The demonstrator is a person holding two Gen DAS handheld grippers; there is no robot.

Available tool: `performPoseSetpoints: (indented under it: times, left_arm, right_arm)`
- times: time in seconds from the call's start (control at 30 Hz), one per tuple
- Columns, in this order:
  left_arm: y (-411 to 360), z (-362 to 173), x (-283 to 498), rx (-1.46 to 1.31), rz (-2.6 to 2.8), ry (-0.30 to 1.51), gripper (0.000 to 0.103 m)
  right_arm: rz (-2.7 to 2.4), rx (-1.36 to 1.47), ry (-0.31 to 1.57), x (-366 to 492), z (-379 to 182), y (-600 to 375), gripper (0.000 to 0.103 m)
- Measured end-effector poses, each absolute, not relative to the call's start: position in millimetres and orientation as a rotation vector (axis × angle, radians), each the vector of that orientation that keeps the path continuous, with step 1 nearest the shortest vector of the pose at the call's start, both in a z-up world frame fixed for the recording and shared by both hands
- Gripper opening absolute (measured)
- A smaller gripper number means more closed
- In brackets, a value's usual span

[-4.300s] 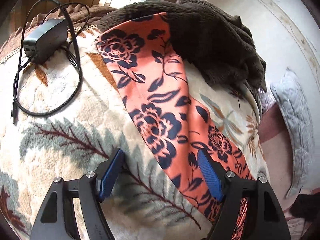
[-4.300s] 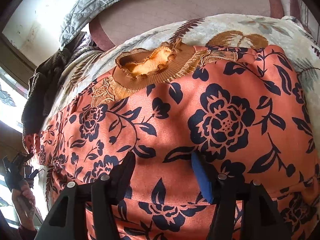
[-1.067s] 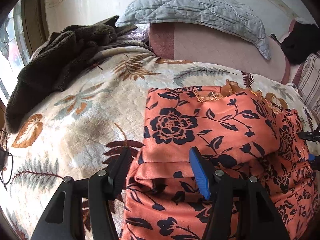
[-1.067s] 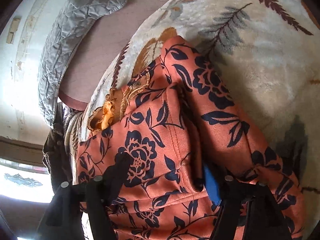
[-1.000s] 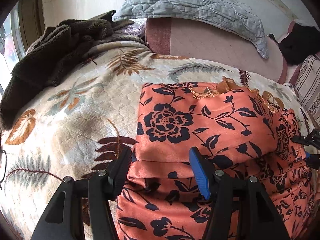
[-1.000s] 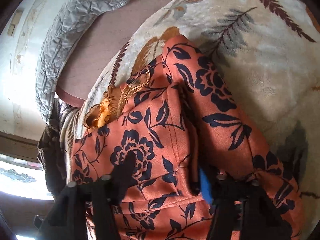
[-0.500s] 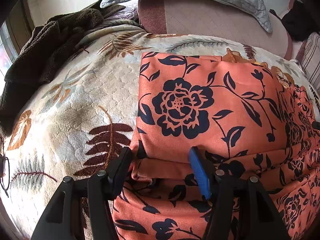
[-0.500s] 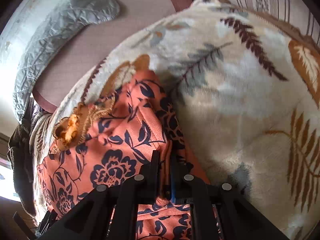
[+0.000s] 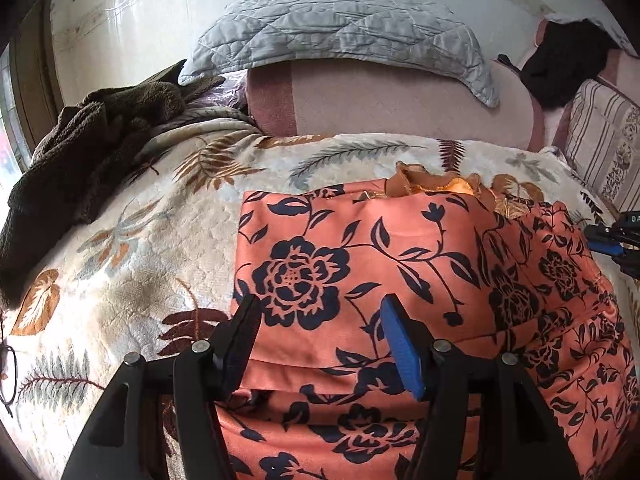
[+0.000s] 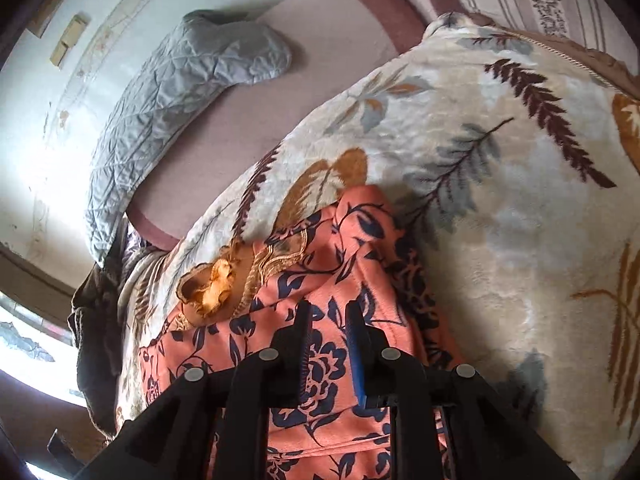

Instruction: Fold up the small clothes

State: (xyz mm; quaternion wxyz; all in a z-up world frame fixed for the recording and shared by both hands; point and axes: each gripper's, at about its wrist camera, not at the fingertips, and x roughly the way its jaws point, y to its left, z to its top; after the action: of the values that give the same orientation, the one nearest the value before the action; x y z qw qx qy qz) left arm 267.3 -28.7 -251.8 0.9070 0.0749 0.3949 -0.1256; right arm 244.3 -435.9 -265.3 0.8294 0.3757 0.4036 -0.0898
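Note:
An orange garment with dark blue flowers point(image 9: 360, 248) lies folded in layers on a leaf-patterned blanket point(image 9: 132, 248). Its ruffled orange collar point(image 9: 432, 180) shows at the far edge. My left gripper point(image 9: 320, 324) is open and empty, just above the near fold of the top layer. My right gripper point(image 10: 328, 320) hovers over the garment's right part point(image 10: 320, 364), its jaws a narrow gap apart with no cloth between them. The collar shows in the right wrist view point(image 10: 212, 288) too. The right gripper also shows at the right edge of the left wrist view point(image 9: 616, 240).
A dark brown fleece point(image 9: 80, 144) lies heaped at the blanket's far left. A grey quilted pillow point(image 9: 340, 36) rests on a pink bolster point(image 9: 392, 108) by the wall. A striped cushion point(image 9: 604, 144) and a black item point(image 9: 564, 64) sit at the far right.
The right gripper closed on the garment's right edge half a second ago and has since opened a little and let go. The left gripper pulled back slightly and stayed open.

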Motion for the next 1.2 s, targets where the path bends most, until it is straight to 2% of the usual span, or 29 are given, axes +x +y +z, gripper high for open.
performPoseSetpoints:
  times: [0.13,0.2,0.33,0.47,0.63,0.87,0.97,1.2]
  left_arm:
    - [-44,-293,283,0.262,-0.202,0.986,0.066]
    - [-43,-294,283,0.247,-0.196,0.971,0.067]
    - [-42,-286,281,0.249,-0.198,0.962,0.067]
    - [-40,-287,281,0.232,-0.193,0.971,0.067]
    - [-41,-288,279,0.242,-0.191,0.971,0.067]
    - [-39,-290,279,0.229,-0.197,0.973,0.067]
    - [-39,-290,279,0.233,-0.199,0.966,0.067]
    - [-39,-292,279,0.232,-0.202,0.958,0.068]
  right_arm:
    - [-0.204,0.77,0.964,268,-301,-421,0.019]
    - [-0.217,0.772,0.969,270,-313,-419,0.018]
    - [-0.188,0.686,0.929,270,-292,-402,0.02]
    - [0.028,0.683,0.856,277,-273,-367,0.02]
    - [0.242,0.635,0.852,301,-270,-311,0.02]
    - [0.22,0.675,1.01,353,-321,-270,0.018]
    - [0.228,0.729,0.997,352,-318,-279,0.018]
    - [0.275,0.621,0.971,308,-287,-276,0.02]
